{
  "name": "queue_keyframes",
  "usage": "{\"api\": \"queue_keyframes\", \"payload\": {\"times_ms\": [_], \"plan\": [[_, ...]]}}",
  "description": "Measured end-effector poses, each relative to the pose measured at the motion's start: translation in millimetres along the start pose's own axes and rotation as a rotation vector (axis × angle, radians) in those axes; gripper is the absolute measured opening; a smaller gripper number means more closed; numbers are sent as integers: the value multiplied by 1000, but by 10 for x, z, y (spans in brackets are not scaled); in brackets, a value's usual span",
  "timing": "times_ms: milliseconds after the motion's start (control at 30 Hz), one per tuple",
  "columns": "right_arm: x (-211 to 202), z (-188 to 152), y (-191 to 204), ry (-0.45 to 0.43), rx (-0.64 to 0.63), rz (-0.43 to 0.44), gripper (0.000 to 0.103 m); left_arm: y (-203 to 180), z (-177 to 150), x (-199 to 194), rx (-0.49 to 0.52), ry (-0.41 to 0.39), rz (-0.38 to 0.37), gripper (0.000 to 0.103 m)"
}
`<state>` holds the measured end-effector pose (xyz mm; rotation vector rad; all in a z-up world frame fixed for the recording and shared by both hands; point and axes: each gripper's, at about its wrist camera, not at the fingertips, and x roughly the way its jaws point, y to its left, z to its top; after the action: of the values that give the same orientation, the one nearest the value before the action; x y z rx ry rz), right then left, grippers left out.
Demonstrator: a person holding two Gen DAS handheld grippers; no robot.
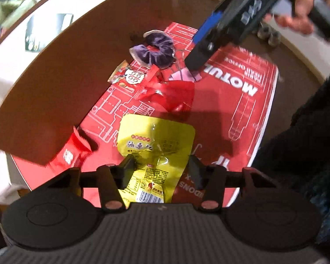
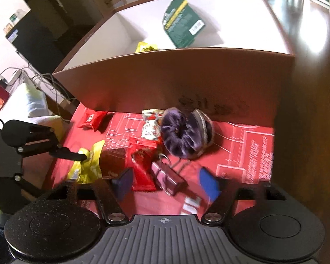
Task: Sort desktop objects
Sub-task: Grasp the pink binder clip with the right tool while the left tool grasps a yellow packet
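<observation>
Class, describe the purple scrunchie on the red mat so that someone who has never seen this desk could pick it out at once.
Start at the red mat in front of the brown-walled box. Near the box wall lies the purple scrunchie, beside a red-and-white snack packet. It alone is a soft, fuzzy ring; its neighbours are flat, shiny wrappers.

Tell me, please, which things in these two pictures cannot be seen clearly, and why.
- Yellow packet, left wrist view: its lower end hidden behind the left gripper.
- Pink padlock, right wrist view: motion blur smears its details.
- Green box in the bin: print too small.
</observation>
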<state>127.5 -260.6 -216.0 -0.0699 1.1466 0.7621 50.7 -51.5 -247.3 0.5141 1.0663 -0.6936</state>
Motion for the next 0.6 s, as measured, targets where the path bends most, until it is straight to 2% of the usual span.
{"api": "queue_keyframes", "payload": {"times_ms": [100, 167, 200, 267, 400, 600], "plan": [[130, 30, 1, 24, 1, 4, 40, -20, -26, 20, 1, 8, 42, 48], [169, 25, -4, 15, 7, -1, 39, -27, -7, -10, -14, 0, 36, 48], [183, 21, -7, 9, 11, -2, 35, -27, -1, -31, -23, -7, 30, 48], [205, 10, -21, 5, 16, 7, 10, -45, 0, -64, -32, -17, 34, 48], [169, -10, -54, -1, 51, 35, 3, -50, -2, -77, -47, -9, 47, 45], [-13, -65, -55, -20, 86, 50, 2, -16, 12, -217, -75, -40, 42, 45]]}}
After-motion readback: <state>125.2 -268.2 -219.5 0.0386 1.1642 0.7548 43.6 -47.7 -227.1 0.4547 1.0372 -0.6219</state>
